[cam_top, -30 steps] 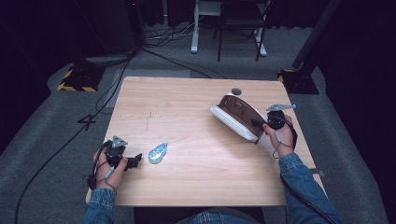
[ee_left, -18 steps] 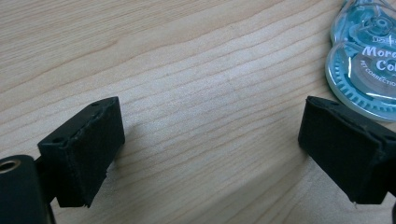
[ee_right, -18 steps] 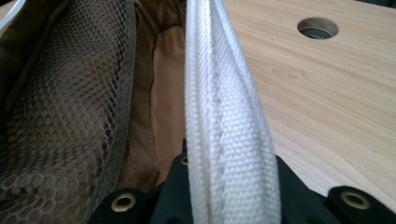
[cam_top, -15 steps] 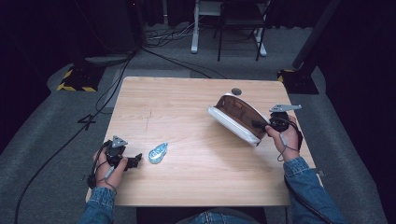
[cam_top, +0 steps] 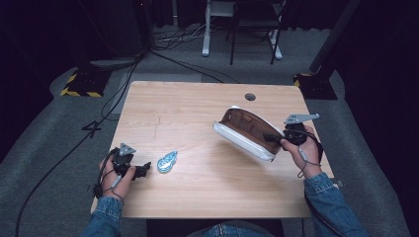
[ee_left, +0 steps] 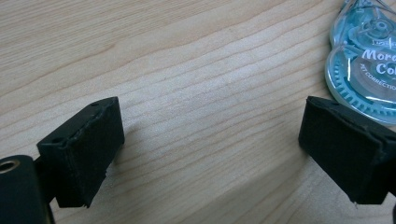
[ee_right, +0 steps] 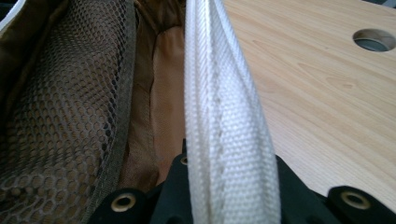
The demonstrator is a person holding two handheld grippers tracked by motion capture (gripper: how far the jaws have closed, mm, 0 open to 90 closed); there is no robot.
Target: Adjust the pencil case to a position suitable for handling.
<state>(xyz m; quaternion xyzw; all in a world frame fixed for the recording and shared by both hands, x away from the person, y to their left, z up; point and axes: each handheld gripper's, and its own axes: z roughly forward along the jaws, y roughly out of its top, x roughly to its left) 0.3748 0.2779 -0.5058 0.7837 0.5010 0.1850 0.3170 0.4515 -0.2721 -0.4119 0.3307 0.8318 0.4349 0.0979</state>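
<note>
**A:** Which way does the pouch (cam_top: 249,133) run?

**B:** In the high view its long axis goes from about ten o'clock to four o'clock across the right half of the tabletop (cam_top: 197,103). It is tipped up on its white side, so the open brown inside faces up and toward the far edge, roughly twelve o'clock. The four o'clock end sits at the right gripper (cam_top: 274,138).

**A:** And that gripper's fingers?

**B:** Clamped together on the pouch's white woven rim (ee_right: 224,116). In the right gripper view the rim rises straight up from between them, with brown mesh lining (ee_right: 60,102) at nine o'clock of it and bare wood at three o'clock. A round cable hole (ee_right: 376,39) lies in the wood at about two o'clock.

**A:** The left side?

**B:** The left gripper (cam_top: 143,169) rests near the tabletop's front-left corner, pointing toward three o'clock. Its fingers (ee_left: 81,149) stand wide apart with bare wood between them.

**A:** Anything readable?

**B:** A teal correction tape dispenser (cam_top: 167,161) lies just beside the left gripper, at three o'clock of it, long axis running seven to one o'clock. In the left gripper view its clear shell shows "Mor", "Co" and small print reading "correction"; the rest is cut off by the frame.
</note>
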